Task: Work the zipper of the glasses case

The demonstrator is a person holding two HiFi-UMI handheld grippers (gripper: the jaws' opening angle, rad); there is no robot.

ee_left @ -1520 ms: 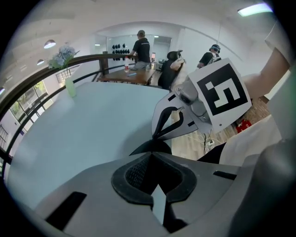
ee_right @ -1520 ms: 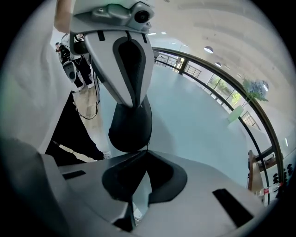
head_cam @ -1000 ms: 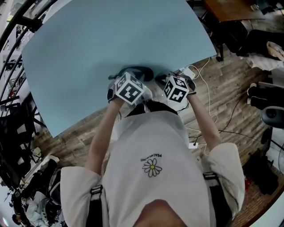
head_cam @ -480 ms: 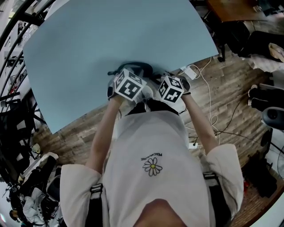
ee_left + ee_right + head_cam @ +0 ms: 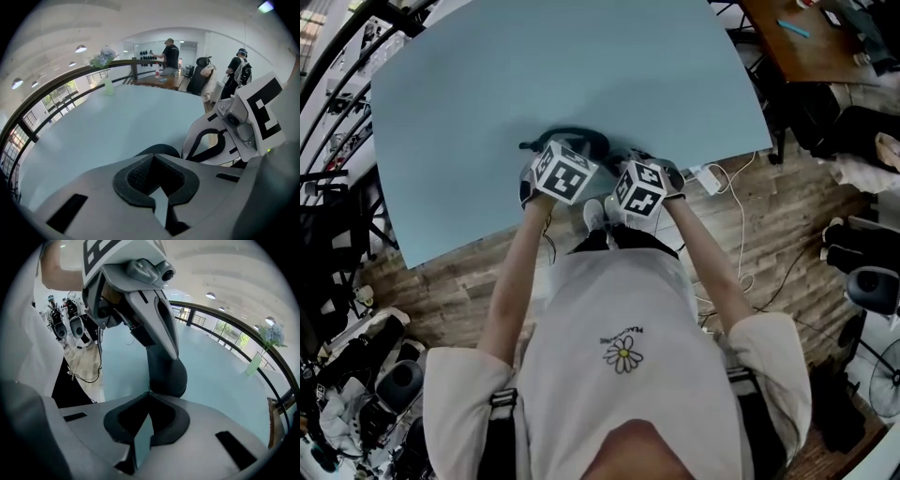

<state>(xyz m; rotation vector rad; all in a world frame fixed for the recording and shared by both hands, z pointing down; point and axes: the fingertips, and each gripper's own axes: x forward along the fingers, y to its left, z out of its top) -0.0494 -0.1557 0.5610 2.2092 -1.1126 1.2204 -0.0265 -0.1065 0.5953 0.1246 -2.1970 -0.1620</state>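
Note:
The dark glasses case [image 5: 579,141] lies on the blue table [image 5: 487,84] near its front edge. Both grippers hang over the case's near side, close together and pointing steeply down. My left gripper [image 5: 567,159] has its jaws shut, tips together right at the case [image 5: 157,150]. My right gripper [image 5: 633,176] is also shut, its tips against the near end of the case [image 5: 166,373]. No zipper pull shows between either pair of jaws. The left gripper's body [image 5: 150,319] rises just beyond the case in the right gripper view.
The table's front edge runs just under the hands, with wooden floor below. Cables and a white power strip [image 5: 710,178] lie on the floor at right. A vase of flowers [image 5: 107,70] stands at the table's far side, by a railing. People [image 5: 171,51] stand far behind.
Both grippers have shifted left and a little further over the table, drawing closer to each other. Their jaws stay together.

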